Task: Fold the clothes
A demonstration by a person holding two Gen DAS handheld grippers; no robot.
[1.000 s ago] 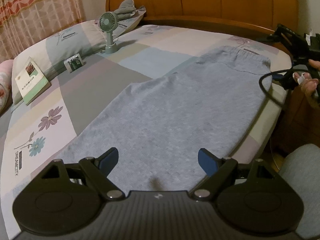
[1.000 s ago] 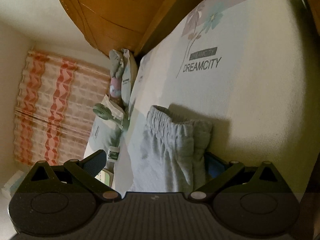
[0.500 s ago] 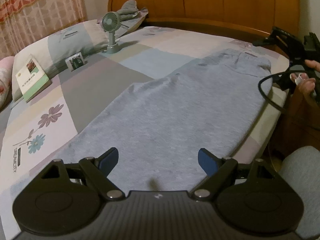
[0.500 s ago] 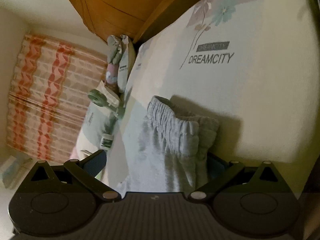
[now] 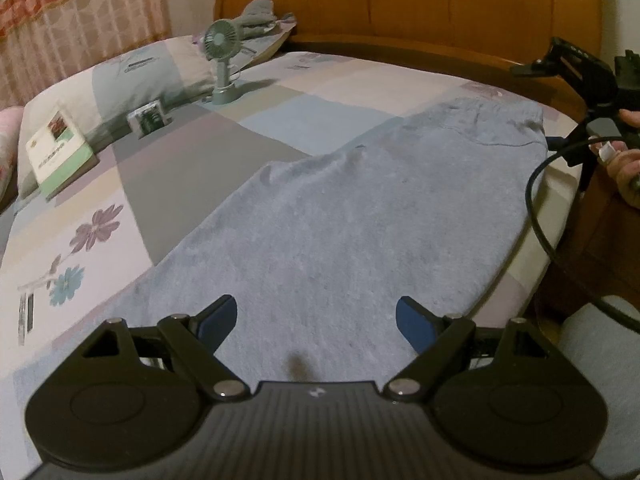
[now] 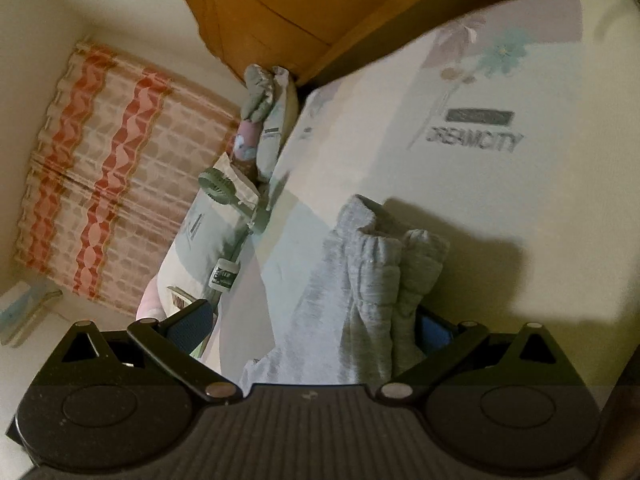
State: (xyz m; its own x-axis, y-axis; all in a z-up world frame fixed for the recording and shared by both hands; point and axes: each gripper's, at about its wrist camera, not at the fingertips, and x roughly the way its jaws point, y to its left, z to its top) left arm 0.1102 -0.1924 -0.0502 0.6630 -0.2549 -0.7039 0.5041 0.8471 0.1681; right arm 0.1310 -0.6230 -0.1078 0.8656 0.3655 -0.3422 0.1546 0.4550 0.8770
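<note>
Waistband bunched higher since earlier; right gripper [image 6: 316,326] wide, grey trousers [image 6: 372,276] between fingers; left gripper [image 5: 316,318] wide, empty.

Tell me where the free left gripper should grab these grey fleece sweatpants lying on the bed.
Grip the grey fleece sweatpants at the near hem, probably at a corner. The left gripper hovers open right above that end, and the cloth lies flat there, so come down from above and pinch the edge. The right gripper has the bunched waistband between its fingers.
</note>
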